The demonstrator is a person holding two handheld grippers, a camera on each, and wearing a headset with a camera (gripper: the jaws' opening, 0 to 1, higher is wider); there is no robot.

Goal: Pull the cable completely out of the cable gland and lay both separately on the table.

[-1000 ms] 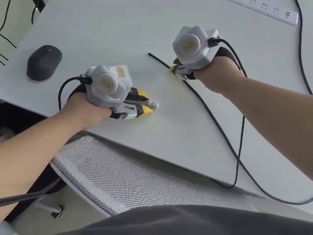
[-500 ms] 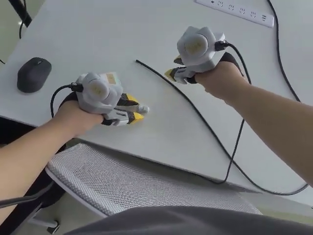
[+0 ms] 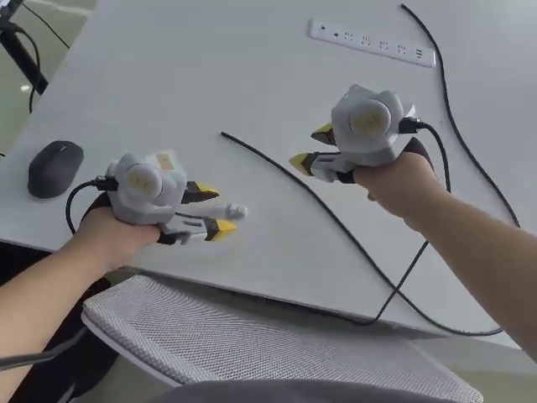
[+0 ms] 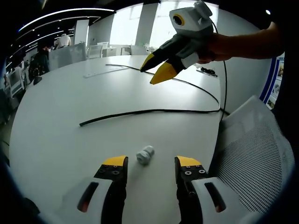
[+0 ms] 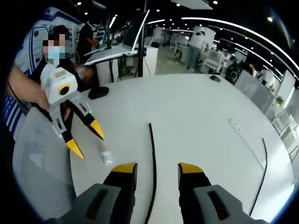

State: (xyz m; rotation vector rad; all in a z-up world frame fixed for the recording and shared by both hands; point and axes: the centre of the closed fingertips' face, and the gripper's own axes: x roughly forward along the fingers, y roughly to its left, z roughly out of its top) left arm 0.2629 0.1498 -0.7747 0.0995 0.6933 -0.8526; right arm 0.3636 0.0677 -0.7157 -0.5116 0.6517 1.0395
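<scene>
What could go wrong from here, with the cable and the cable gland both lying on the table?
1. The cable gland is small and rounded and lies near the front edge of the table, just ahead of the open left hand-held gripper; a nudge could roll it off onto the mesh chair.
2. The right hand-held gripper hovers open over the cable; a careless move might drag it toward the gland.

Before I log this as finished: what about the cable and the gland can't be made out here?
Cable, head view: its far end passes behind the person's forearm, so it is hidden.
Cable, right gripper view: cut off at the bottom edge, between the jaws of the right gripper.
Cable gland: too small in every view to tell whether its bore is empty.
</scene>
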